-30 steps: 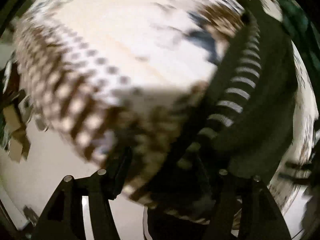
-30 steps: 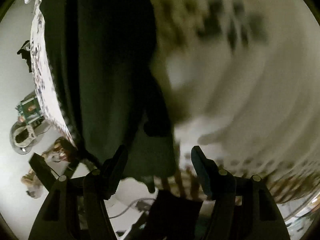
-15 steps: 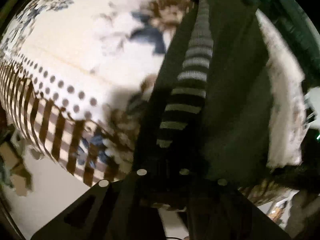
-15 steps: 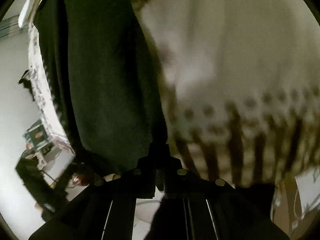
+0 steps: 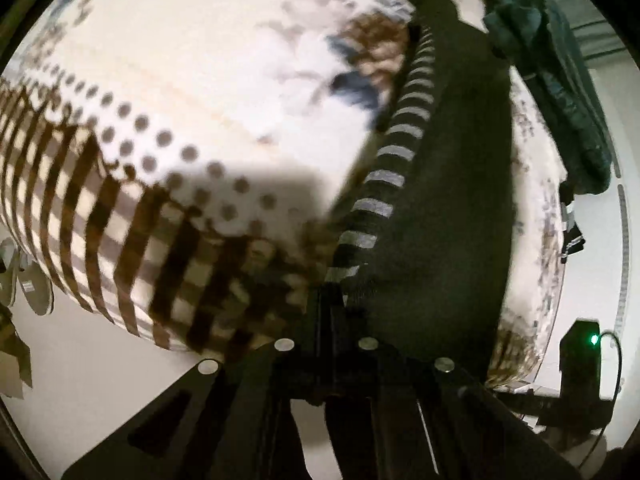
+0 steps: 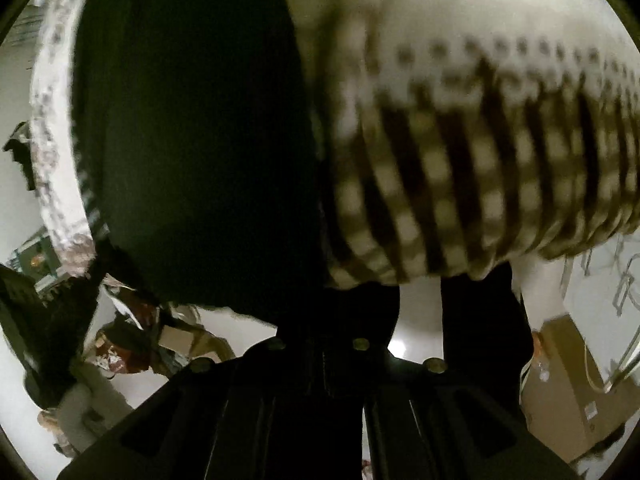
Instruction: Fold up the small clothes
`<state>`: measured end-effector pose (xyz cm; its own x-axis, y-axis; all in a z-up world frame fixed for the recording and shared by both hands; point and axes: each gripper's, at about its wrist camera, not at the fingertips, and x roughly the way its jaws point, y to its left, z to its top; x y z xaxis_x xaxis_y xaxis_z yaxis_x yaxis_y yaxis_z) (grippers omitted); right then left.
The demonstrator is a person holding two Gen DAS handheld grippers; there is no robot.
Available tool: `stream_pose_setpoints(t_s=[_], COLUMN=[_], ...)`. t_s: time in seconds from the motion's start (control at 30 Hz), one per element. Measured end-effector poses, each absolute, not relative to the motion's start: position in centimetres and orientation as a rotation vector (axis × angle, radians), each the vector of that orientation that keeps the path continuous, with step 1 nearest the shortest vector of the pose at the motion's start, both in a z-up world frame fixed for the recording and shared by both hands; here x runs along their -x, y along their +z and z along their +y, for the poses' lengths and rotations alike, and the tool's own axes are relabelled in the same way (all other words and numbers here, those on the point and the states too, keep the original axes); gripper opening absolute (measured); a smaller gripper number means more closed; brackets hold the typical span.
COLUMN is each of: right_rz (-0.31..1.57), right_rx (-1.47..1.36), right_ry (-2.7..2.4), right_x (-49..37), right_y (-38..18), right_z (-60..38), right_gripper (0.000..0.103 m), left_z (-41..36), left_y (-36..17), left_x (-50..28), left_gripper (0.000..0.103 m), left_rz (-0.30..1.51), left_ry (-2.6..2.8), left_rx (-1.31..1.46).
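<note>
Both grippers are clamped shut on the dark green knitted garment with its grey-striped band: left gripper pinches the near hem beside the stripes, right gripper pinches the other near corner. I hold two corners so the edge stays taut and level for a clean fold. Garment lies on the cream cloth with brown dots and checks, its hem at the table's near edge.
</note>
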<state>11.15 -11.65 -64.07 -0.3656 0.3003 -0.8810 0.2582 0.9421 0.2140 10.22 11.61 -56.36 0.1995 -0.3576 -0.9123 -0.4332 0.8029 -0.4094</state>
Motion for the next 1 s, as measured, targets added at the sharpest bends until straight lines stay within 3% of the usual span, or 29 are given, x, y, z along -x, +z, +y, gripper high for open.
stream_pose_setpoints(t_s=[0.17,0.2,0.23,0.27,0.33,0.37,0.4,0.5,0.77,1.0], right_rz=[1.996,2.019,2.048,2.073,2.077,2.057,2.029,1.933,1.595,1.404], right_rx=[-0.312,-0.315,-0.352,-0.387,-0.435,-0.434,-0.434,-0.463,-0.565,-0.681], right_ry=[0.082,0.093,0.096,0.105,0.13,0.138,0.156,0.174,0.224,0.205], right_x=[-12.2,-12.8,-13.2,-13.5,-14.3,-14.9,-15.7,-18.9,-37.0,-54.5], right_y=[-67.7,-68.3,-68.7,-68.7,-67.9,-66.9,-65.8,-62.6,-59.0,-60.4], right_z=[-11.1,-11.4,-11.9,-12.3,-13.4,-13.8,-14.4,-15.6,-17.7,-21.1], right_gripper=[0.003,0.007,0.02,0.039,0.06,0.063,0.064,0.07,0.071,0.071], left_z=[11.5,11.7,11.9,12.2,12.7,13.1,13.7,15.4,17.0,15.2], left_y=[-59.8,-59.9,-59.6,-59.0,-57.7,-56.9,-55.9,-53.3,-49.2,-51.6], left_x=[-11.2,-11.2,-11.2,-11.1,-11.3,-11.5,-11.8,-14.1,-30.4,-46.0], left_gripper=[0.006,0.007,0.008,0.012,0.034,0.04,0.052,0.062,0.062,0.062], left_rz=[1.505,1.511,1.514,1.518,1.518,1.504,1.48,1.373,1.124,1.106], left_ry=[-0.018,-0.031,-0.044,-0.046,-0.043,-0.044,-0.04,-0.049,-0.071,-0.074], left_rx=[0.695,0.706,0.715,0.713,0.71,0.717,0.73,0.816,0.792,0.689])
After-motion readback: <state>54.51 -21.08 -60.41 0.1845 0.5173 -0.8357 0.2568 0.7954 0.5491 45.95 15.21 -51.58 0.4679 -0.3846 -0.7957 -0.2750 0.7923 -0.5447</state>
